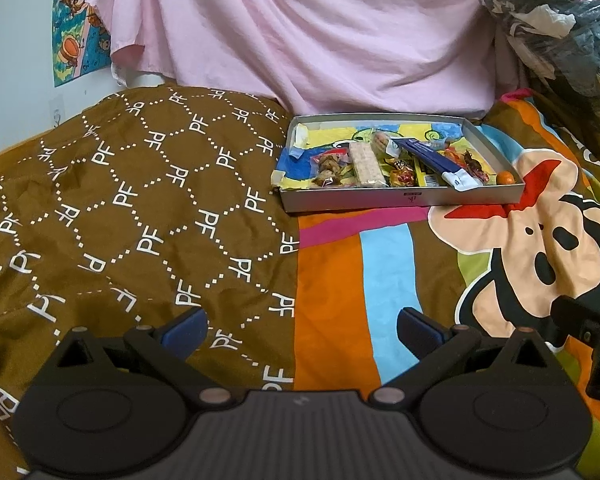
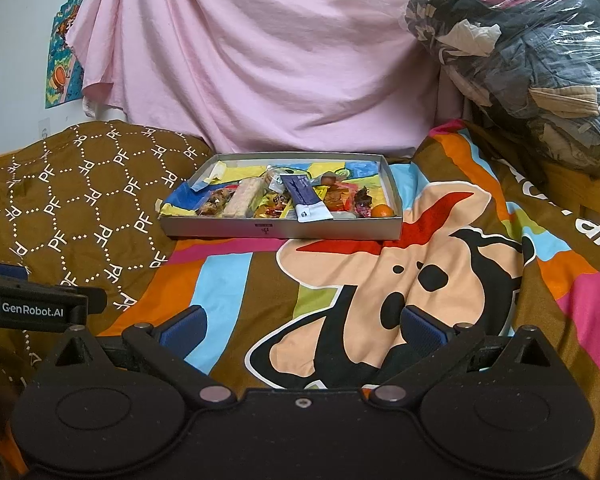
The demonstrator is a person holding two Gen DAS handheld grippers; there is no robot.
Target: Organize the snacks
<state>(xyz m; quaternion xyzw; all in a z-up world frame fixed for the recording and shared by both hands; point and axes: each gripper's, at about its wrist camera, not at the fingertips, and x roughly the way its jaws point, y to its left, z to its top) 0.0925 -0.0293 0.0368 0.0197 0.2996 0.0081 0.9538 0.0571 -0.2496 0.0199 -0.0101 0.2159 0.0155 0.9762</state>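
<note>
A shallow grey box [image 1: 364, 199] [image 2: 220, 229] lies on the bed ahead of both grippers, filled with several snacks. Among them are a long blue-and-white packet [image 1: 432, 157] [image 2: 302, 196], a pale wafer bar [image 1: 365, 164] [image 2: 244, 197], a bag of brown cookies [image 1: 328, 166] [image 2: 216, 201] and a small orange fruit [image 1: 505, 178] [image 2: 381, 211] in the front right corner. My left gripper [image 1: 302, 330] hangs open over the bedspread, well short of the box, with nothing between its fingers. My right gripper [image 2: 302, 330] is likewise open and empty, nearer the cartoon print.
The bed carries a brown "PF" patterned cover [image 1: 120, 200] [image 2: 80, 184] on the left and a striped cartoon quilt [image 1: 540, 240] [image 2: 380, 280] on the right. A pink sheet [image 1: 300, 32] [image 2: 260, 60] hangs behind. A plastic-wrapped clothes bundle [image 2: 520, 52] sits back right. The left gripper's body [image 2: 32, 308] shows at the right view's left edge.
</note>
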